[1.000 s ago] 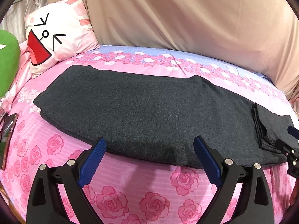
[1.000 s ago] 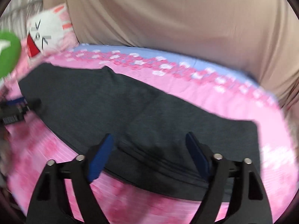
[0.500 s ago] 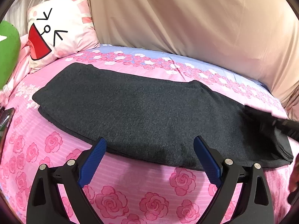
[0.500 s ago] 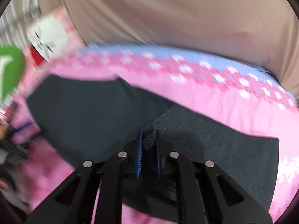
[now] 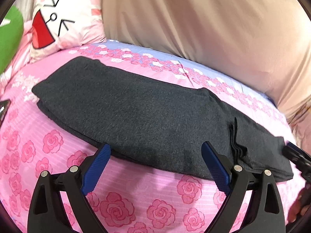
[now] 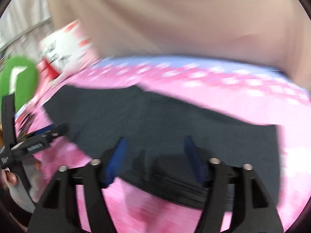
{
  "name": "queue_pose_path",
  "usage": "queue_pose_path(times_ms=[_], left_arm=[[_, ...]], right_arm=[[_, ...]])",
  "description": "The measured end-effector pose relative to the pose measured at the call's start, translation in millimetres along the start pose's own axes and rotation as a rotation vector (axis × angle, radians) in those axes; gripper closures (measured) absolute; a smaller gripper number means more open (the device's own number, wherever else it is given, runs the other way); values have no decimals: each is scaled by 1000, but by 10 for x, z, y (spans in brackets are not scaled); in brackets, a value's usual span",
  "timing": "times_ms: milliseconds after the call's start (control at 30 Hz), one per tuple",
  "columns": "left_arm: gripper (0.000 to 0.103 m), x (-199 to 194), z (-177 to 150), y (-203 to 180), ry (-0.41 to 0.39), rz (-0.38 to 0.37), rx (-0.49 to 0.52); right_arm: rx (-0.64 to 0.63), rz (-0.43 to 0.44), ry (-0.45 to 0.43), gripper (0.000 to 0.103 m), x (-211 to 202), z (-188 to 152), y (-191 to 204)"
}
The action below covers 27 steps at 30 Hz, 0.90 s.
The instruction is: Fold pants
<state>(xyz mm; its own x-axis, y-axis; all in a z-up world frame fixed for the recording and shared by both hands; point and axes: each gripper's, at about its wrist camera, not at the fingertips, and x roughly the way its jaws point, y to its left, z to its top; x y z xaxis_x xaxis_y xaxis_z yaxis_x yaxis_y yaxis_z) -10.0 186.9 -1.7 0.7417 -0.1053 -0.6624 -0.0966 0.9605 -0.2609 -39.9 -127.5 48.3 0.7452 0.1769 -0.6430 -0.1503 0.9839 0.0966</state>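
Dark grey pants (image 5: 147, 114) lie folded lengthwise on the pink rose bedsheet (image 5: 136, 198), with a small fold of cloth lying over their right end (image 5: 256, 151). My left gripper (image 5: 155, 165) is open and empty, just in front of the pants' near edge. My right gripper (image 6: 155, 155) is open over the pants' (image 6: 165, 120) right end; this view is blurred. The right gripper's tip shows at the far right of the left wrist view (image 5: 295, 155). The left gripper shows at the left of the right wrist view (image 6: 38, 137).
A white cartoon-face pillow (image 5: 64, 17) and a green cushion (image 5: 9, 36) lie at the bed's left end. A beige drape (image 5: 204, 19) hangs behind the bed. A dark flat object (image 5: 3, 108) lies at the left edge.
My right gripper shut on the cloth at the pants' right end, then opened and let it go. A small fold lies there now. My left gripper stayed open.
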Motion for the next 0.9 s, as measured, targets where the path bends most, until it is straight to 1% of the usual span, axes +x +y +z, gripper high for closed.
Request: queue_pose_path(times_ms=[67, 133, 167, 200, 233, 300, 367, 400, 433, 467, 500, 533, 567, 600, 667, 733, 800, 900], left_arm=[[10, 4, 10, 64, 5, -14, -37], [10, 7, 17, 119, 7, -24, -69], [10, 7, 21, 142, 6, -28, -82], [10, 6, 24, 168, 5, -37, -97], [10, 7, 28, 184, 6, -41, -107], [10, 8, 29, 198, 7, -37, -115], [10, 9, 32, 185, 6, -28, -109], [10, 2, 27, 175, 4, -23, -105], [10, -2, 26, 161, 0, -17, -98], [10, -7, 23, 148, -5, -10, -91], [10, -12, 22, 135, -9, -1, -83], [10, -15, 18, 121, -12, 8, -78], [10, -16, 19, 117, -14, 15, -74], [10, -22, 20, 112, -17, 19, -71], [10, -47, 18, 117, -25, 15, -68], [10, -92, 6, 116, -47, 17, -68], [10, -117, -4, 95, -63, 23, -58], [10, -110, -6, 45, -58, 35, -31]], right_arm=[[95, -100, -7, 34, -209, -155, -467], [202, -159, 10, 34, -309, -316, -884], [279, -180, 25, 34, -329, -435, -1125], [333, -185, 38, 34, -326, -513, -1276], [397, -166, 53, 34, -297, -604, -1429], [459, -82, 72, 34, -195, -669, -1549], [496, -9, 96, 33, -66, -705, -1571], [487, -15, 93, 32, -29, -675, -1545], [480, 4, 95, 32, 14, -635, -1528], [487, 64, 108, 38, 99, -572, -1525], [490, 54, 114, 61, 146, -553, -1506], [476, 43, 127, 76, 190, -525, -1464], [468, 66, 124, 85, 205, -493, -1421], [459, 55, 102, 87, 154, -467, -1405], [433, 38, 31, 89, -35, -392, -1406], [413, 13, -13, 90, -238, -343, -1493], [401, -4, -10, 91, -298, -360, -1538], [356, -61, -7, 91, -356, -425, -1571]])
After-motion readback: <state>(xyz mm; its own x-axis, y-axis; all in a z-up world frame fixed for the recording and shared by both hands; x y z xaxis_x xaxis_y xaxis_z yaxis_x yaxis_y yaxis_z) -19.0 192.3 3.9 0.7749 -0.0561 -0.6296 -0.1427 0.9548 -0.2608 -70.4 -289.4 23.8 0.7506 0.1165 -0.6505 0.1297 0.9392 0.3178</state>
